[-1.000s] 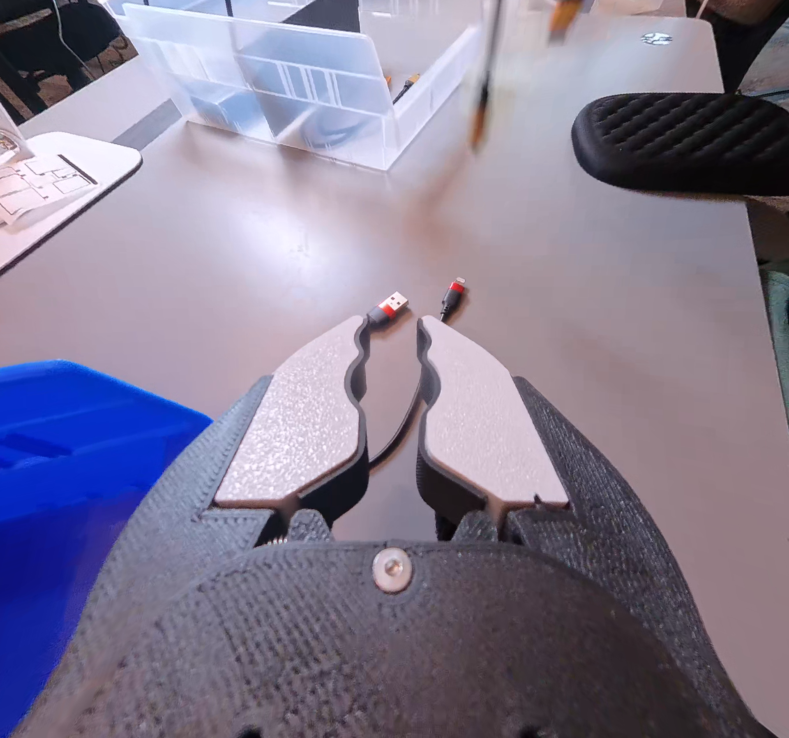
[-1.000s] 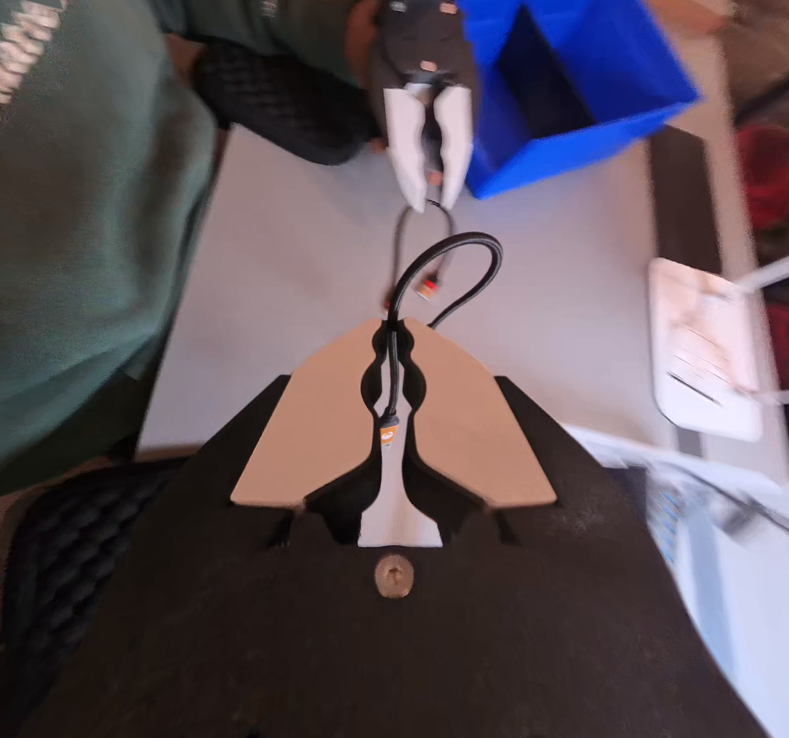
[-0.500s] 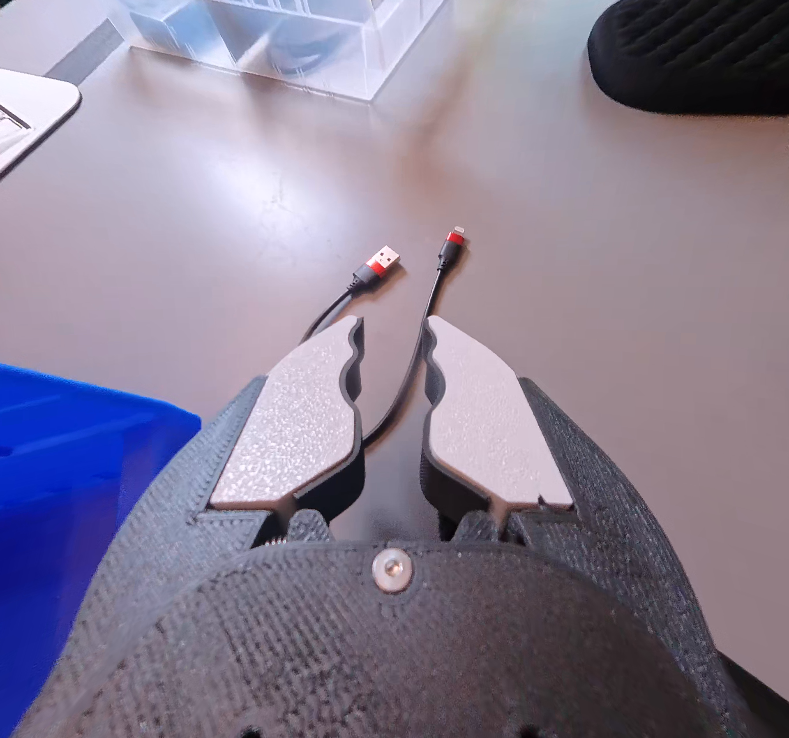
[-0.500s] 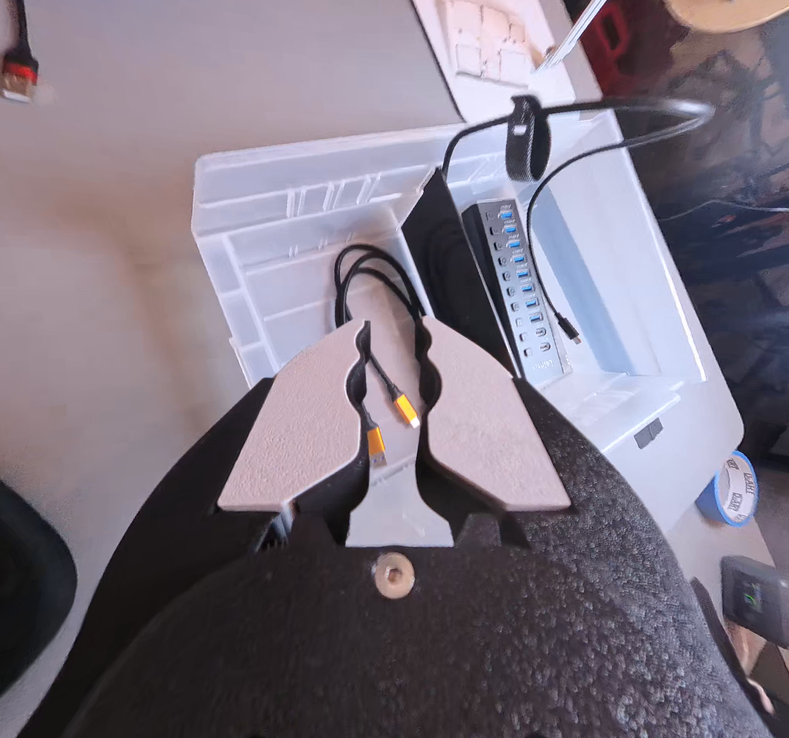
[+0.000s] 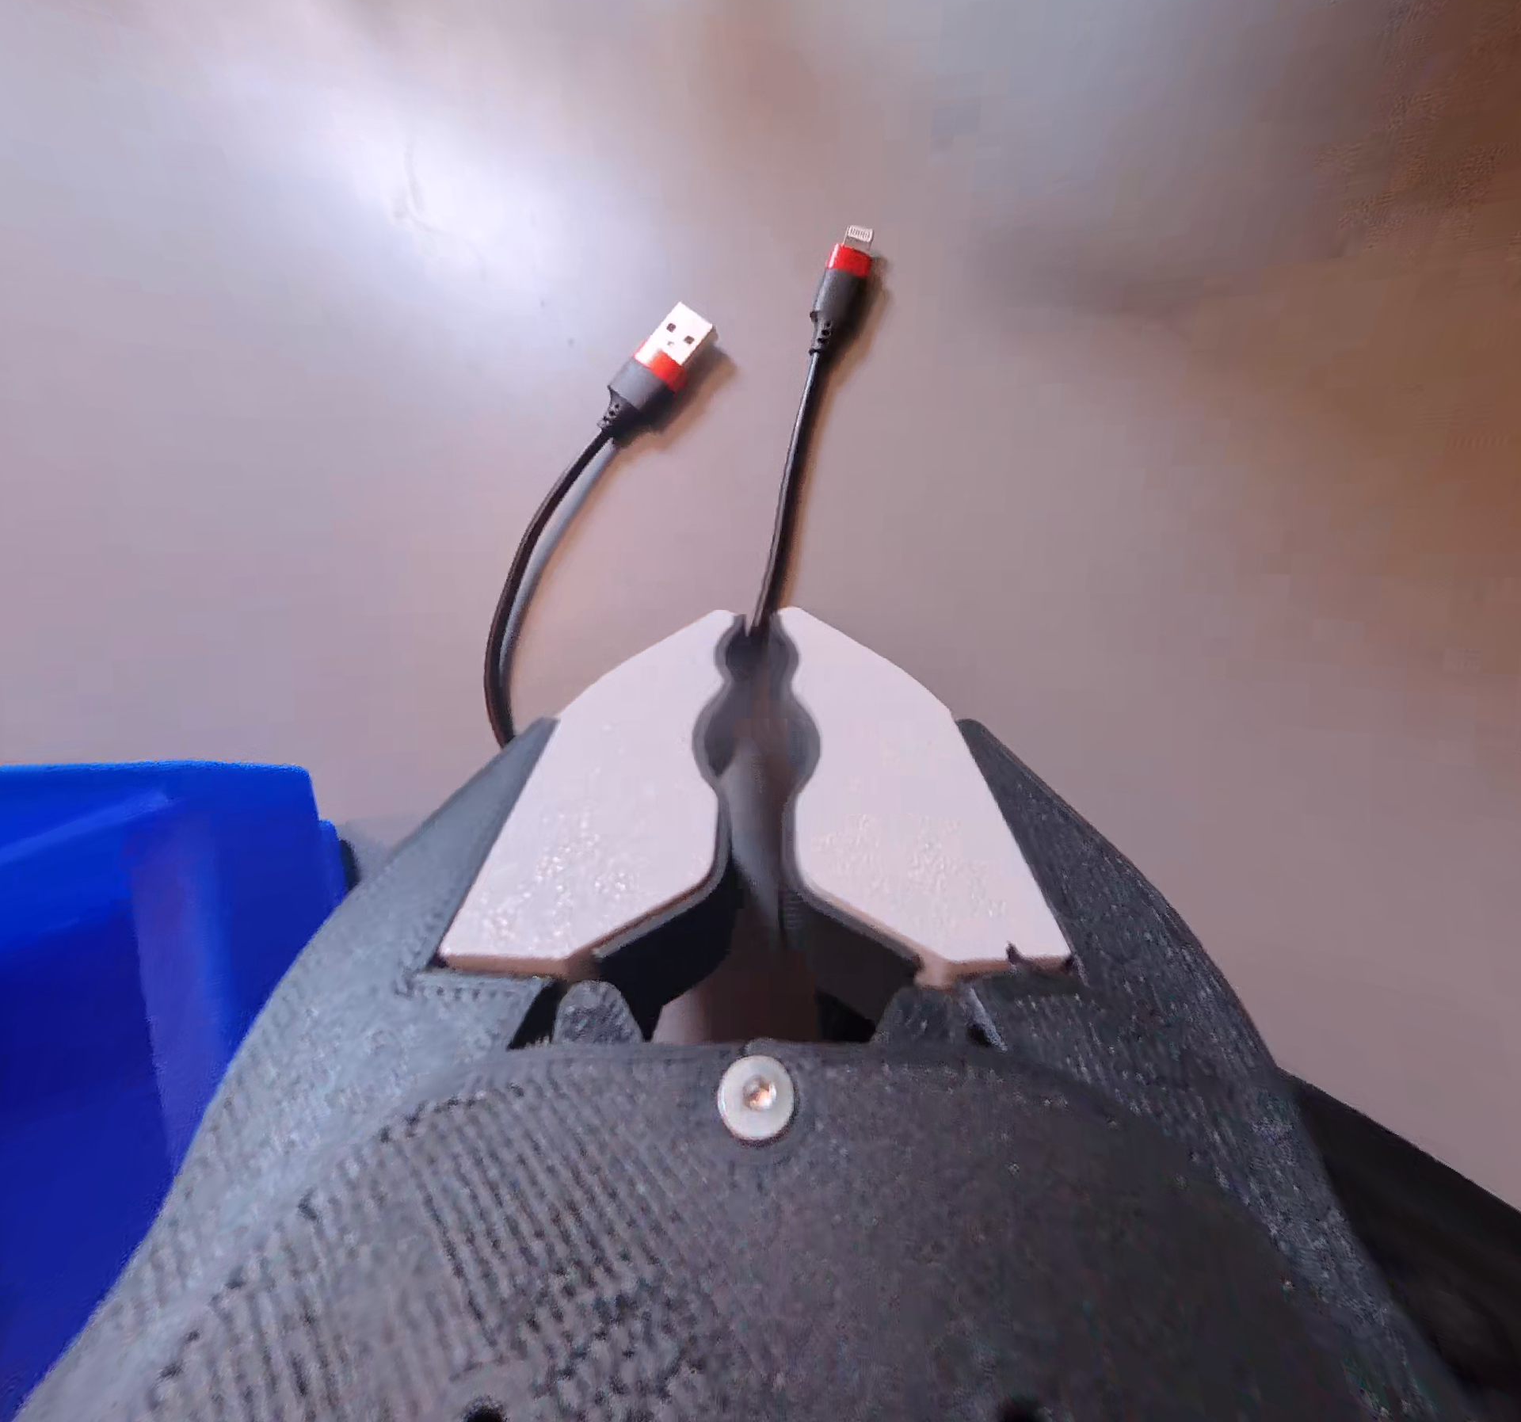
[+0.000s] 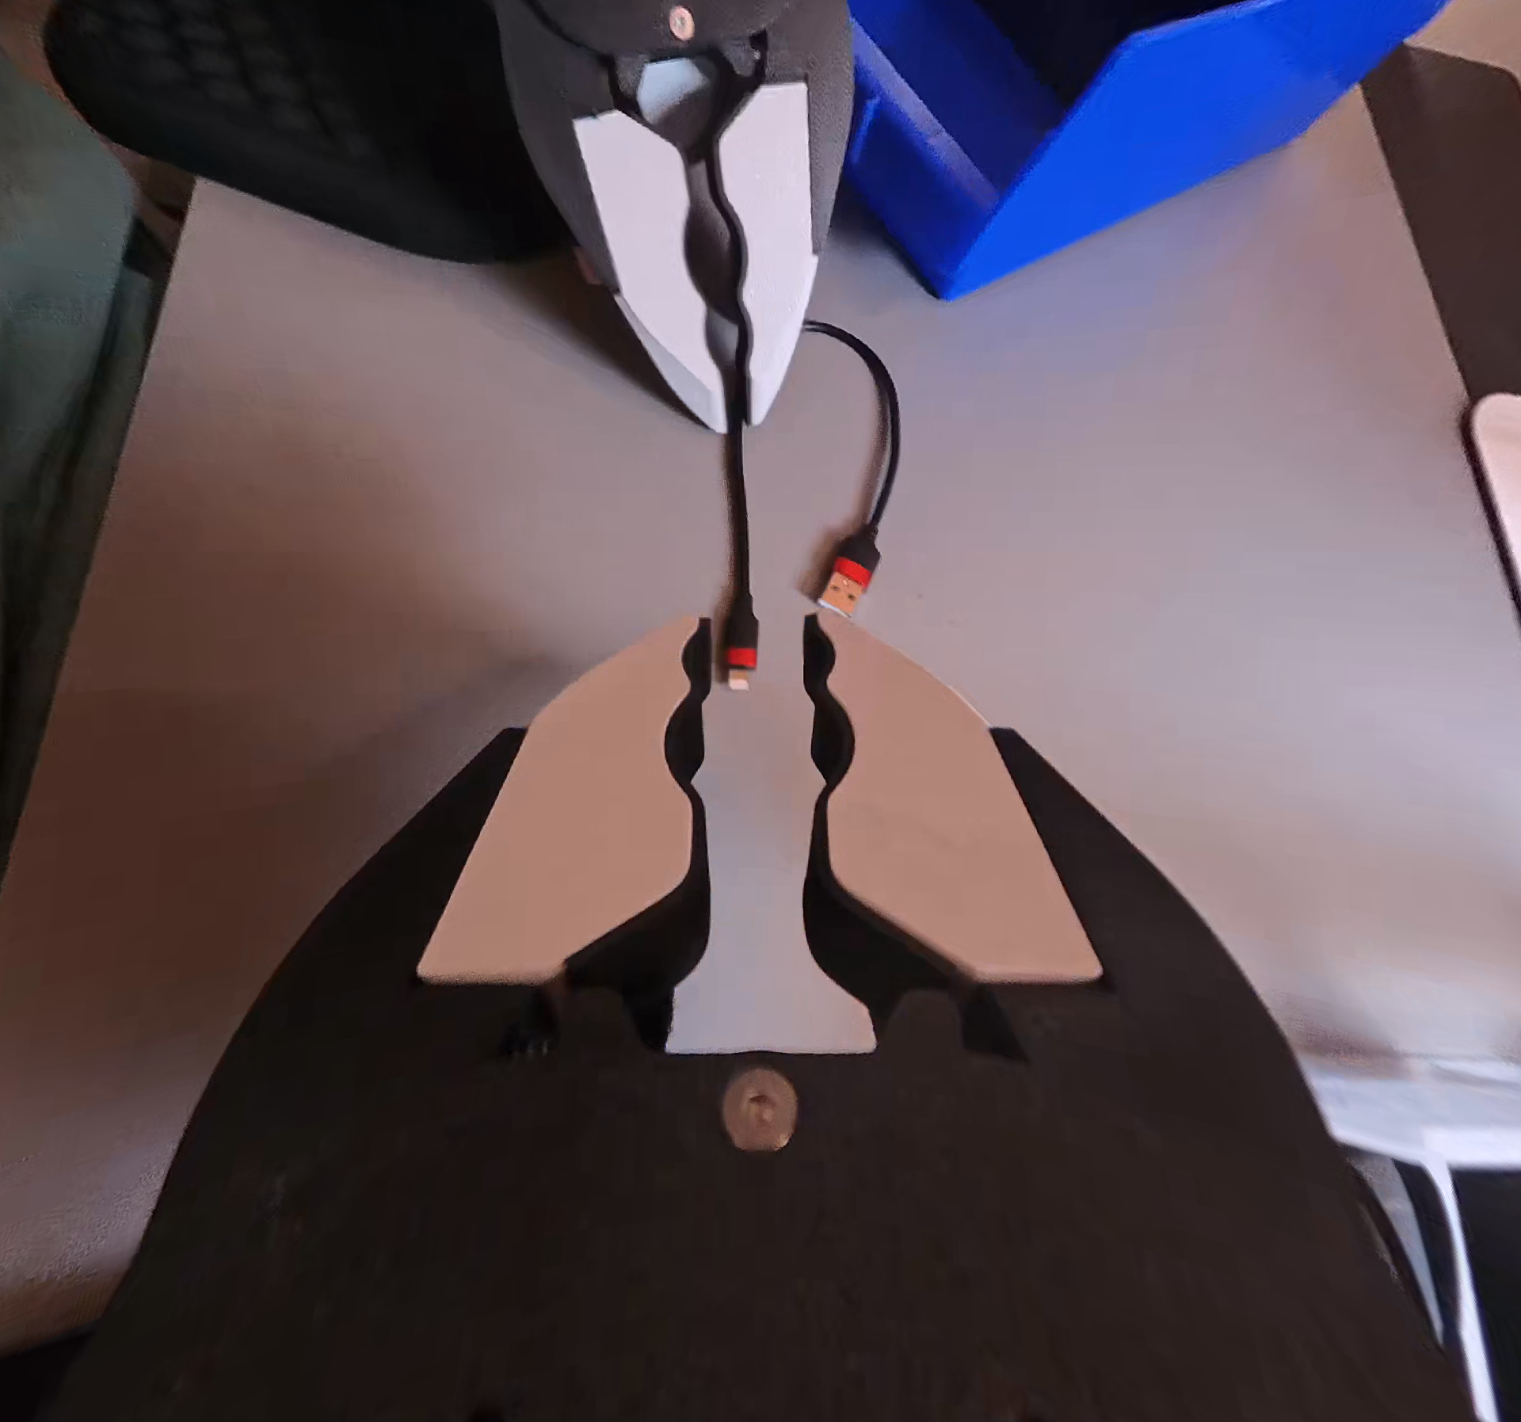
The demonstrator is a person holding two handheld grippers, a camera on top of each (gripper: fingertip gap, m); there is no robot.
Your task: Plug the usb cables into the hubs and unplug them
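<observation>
Left wrist view: a black cable (image 5: 786, 489) with red-banded plugs is lying on the grey table (image 5: 1152, 477), its thin cord passing between the tips of the left gripper (image 5: 755, 621), whose fingers are pinching it. Its small plug (image 5: 848, 267) is pointing straight ahead of the fingertips; the wide USB plug (image 5: 671, 349) is curling off to their left. Opposite, the right gripper (image 6: 753, 621) is hanging with fingers spread, the small plug sitting between its tips and the USB plug just beyond its right fingertip. A blue bin (image 6: 1152, 107) is sitting beside the left gripper.

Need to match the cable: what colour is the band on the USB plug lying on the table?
Red, on a dark grey plug body; clearest in the left wrist view.
</observation>
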